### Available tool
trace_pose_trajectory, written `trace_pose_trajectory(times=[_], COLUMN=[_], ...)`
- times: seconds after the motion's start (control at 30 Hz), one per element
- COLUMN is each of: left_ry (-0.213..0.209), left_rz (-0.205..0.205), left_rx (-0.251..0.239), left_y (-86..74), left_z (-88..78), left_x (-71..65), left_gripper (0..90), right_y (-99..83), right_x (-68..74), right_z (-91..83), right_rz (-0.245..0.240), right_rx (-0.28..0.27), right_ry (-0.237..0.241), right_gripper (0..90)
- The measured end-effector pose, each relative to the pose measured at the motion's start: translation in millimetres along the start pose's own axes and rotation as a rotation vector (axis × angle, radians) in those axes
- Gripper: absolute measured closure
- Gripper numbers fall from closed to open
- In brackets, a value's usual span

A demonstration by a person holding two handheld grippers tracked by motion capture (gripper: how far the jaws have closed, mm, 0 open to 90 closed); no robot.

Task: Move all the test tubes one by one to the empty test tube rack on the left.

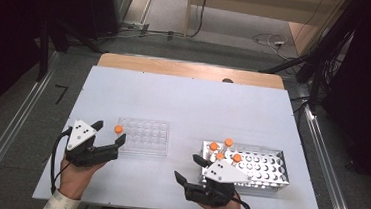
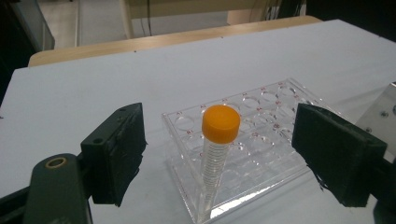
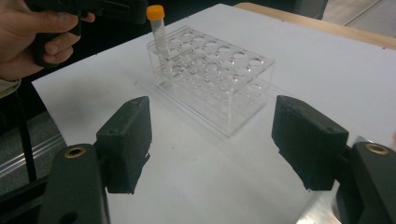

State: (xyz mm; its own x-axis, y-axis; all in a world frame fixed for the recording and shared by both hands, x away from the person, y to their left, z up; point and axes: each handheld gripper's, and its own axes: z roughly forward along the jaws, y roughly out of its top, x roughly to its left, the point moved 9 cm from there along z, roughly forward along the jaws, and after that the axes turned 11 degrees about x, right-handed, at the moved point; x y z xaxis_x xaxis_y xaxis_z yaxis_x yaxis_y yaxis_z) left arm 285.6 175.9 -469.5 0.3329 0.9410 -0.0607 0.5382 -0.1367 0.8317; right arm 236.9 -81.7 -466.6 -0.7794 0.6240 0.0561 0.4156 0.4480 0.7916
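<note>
Orange-capped tube (image 2: 215, 154), clear rack (image 2: 261, 140)

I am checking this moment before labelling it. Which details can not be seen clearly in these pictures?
- Tube in the clear rack: its tip, cut off by the bottom edge in the left gripper view.
- Print on the tube and rack labels: too small, blurred.
- Four orange-capped tubes in the metal rack: their bodies, hidden in the high view by the right gripper.
- Tube contents: cannot tell.
</note>
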Motion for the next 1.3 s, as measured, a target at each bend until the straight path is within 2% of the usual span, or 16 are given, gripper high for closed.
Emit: trace_pose_trajectory(times=[0.03, 0.23, 0.33, 0.4, 0.57, 0.6, 0.83, 0.97, 1.23, 1.3], left_ry=[0.002, 0.003, 0.011, 0.014, 0.028, 0.02, -0.003, -0.013, -0.032, -0.036], left_rz=[-0.011, -0.051, -0.06, -0.063, -0.064, -0.064, -0.07, -0.068, -0.079, -0.08], left_rx=[-0.002, -0.003, -0.013, -0.021, -0.039, -0.04, -0.039, -0.037, -0.021, -0.019], left_y=[-0.6, -2.8, -1.8, -1.4, -0.2, 0.3, 0.9, 0.6, -1.4, -2.0], left_z=[0.1, 1.2, 0.1, -0.7, -2.9, -3.4, -4.2, -4.5, -3.1, -2.1], left_x=[1.0, 5.2, 6.6, 7.3, 7.7, 6.9, 4.9, 4.4, 4.3, 2.4], left_gripper=[17.7, 13.0, 11.7, 11.7, 11.8, 11.8, 8.7, 8.0, 8.3, 8.6], right_y=[0.0, -8.2, -14.6, -21.7, -27.3, -28.5, -38.4, -42.2, -47.6, -47.0], right_x=[0.0, -7.2, -14.8, -23.4, -30.7, -32.4, -43.0, -51.4, -64.2, -68.9], right_z=[0.0, -25.5, -30.9, -34.6, -40.3, -41.3, -39.1, -36.4, -25.7, -21.0], right_rz=[0.0, 0.012, 0.014, 0.039, 0.055, 0.058, 0.068, 0.095, 0.115, 0.132], right_rx=[0.0, -0.024, -0.018, -0.014, -0.021, -0.024, -0.014, -0.013, -0.003, -0.008], right_ry=[0.0, -0.028, -0.058, -0.074, -0.099, -0.106, -0.166, -0.186, -0.218, -0.224], right_gripper=[27.7, 27.8, 27.3, 27.3, 27.3, 27.3, 27.0, 27.5, 36.4, 41.5])
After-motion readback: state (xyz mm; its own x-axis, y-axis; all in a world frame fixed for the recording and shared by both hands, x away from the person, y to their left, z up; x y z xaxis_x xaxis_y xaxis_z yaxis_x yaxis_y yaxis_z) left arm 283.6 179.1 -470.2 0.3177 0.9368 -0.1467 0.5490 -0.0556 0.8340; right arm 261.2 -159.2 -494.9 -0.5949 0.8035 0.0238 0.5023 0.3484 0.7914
